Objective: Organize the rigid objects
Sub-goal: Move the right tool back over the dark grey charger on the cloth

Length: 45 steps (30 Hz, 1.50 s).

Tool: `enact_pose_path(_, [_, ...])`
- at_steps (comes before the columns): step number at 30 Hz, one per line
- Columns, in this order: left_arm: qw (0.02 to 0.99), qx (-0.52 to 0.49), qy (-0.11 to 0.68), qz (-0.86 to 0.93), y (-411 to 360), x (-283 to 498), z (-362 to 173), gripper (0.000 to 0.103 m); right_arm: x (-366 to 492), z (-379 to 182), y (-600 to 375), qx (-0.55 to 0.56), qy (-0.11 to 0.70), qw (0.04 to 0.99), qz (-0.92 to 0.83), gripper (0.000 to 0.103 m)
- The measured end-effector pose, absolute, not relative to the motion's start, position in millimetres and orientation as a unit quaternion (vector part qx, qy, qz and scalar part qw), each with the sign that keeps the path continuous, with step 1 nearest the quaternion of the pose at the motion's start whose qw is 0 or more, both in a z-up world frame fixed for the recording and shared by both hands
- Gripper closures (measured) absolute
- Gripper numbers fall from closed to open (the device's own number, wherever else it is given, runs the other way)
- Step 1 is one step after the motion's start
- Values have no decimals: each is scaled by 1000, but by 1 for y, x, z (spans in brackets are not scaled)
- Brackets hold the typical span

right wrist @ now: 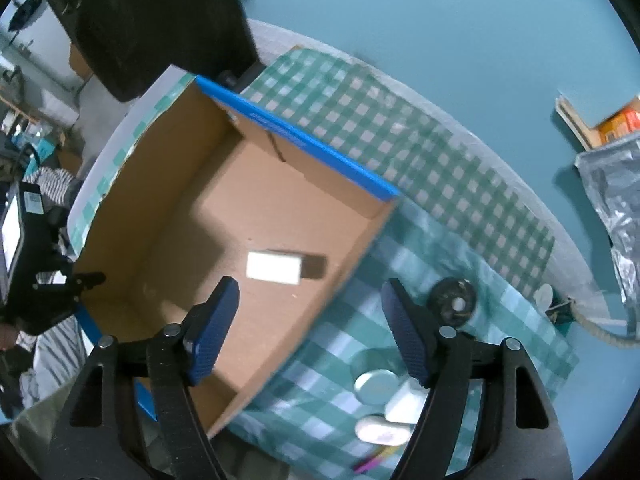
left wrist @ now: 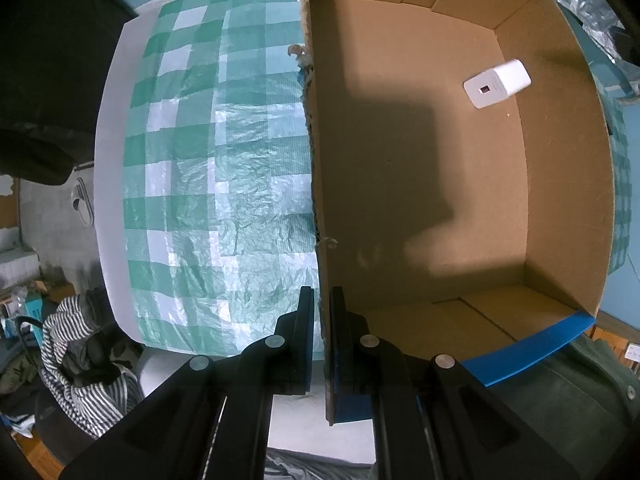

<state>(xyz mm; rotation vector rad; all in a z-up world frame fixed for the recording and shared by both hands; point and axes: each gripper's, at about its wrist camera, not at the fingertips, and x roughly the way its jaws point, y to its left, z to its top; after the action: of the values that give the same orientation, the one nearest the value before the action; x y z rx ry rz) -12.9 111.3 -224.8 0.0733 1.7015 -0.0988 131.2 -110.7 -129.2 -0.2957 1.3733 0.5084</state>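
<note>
Cardboard wall pinched between its jaws, the left gripper [left wrist: 320, 312] steadies the box [left wrist: 568, 184], while the right gripper [right wrist: 310, 316] hangs agape above the rim, nearer the loose round tin [right wrist: 376, 387] lying lower-right than the white block [right wrist: 274, 267] already inside.

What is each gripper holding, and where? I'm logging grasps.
Left gripper clamps the brown cardboard box by its side wall's top edge. Right gripper holds nothing.

My left gripper [left wrist: 320, 320] and right gripper [right wrist: 310, 320] are matte black, angular linkage arms with round silver pivot pins, ending in flat fingers [right wrist: 212, 332] faced with ribbed blue pads.
</note>
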Motion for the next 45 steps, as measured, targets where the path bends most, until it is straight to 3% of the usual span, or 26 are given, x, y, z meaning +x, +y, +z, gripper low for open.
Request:
enact_pose_path(11, [662, 30, 748, -40, 114, -13, -223, 96, 137, -127, -195, -123, 630, 744, 186, 29])
enact_pose_path(21, [661, 29, 749, -37, 112, -16, -223, 96, 148, -161, -269, -118, 648, 737, 153, 29])
enact_pose_path(45, [665, 30, 746, -29, 110, -17, -222, 96, 137, -238, -280, -186, 667, 695, 194, 29])
